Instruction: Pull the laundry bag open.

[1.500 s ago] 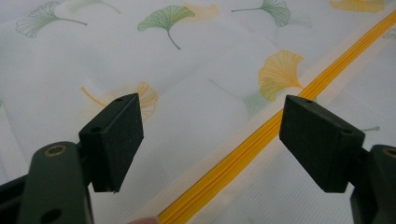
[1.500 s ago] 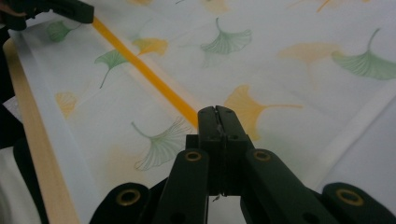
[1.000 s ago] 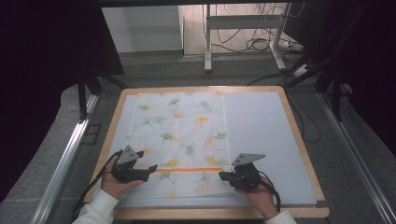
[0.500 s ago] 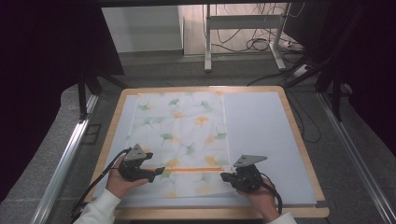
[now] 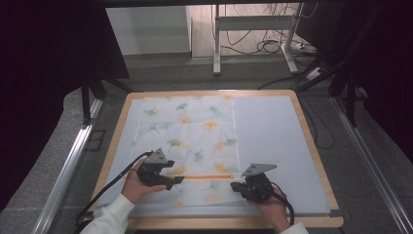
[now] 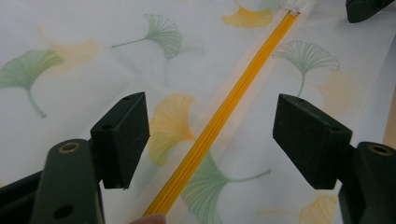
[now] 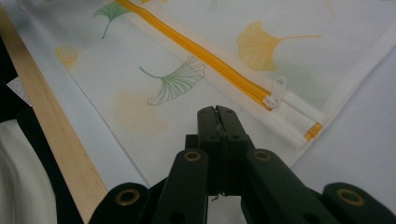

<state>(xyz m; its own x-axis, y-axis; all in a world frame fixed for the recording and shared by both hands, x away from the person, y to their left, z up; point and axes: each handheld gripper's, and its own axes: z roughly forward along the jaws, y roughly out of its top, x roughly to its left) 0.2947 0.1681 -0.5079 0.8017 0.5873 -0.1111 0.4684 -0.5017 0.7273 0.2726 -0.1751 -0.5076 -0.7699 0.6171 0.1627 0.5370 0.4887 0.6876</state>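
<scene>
Up top: wood-framed table [image 5: 311, 146] w/ pale mat [image 5: 272, 141], cables [image 5: 272, 46] behind.

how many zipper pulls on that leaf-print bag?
1. The white zipper pull sits at the end of the orange zipper nearest the right gripper, close to the bag corner. Any pull on the underside would be hidden.

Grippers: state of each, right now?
Left gripper: open, jaws either side of the yellow zipper.
Right gripper: closed; whether it pinches the bag cannot be told.
</scene>
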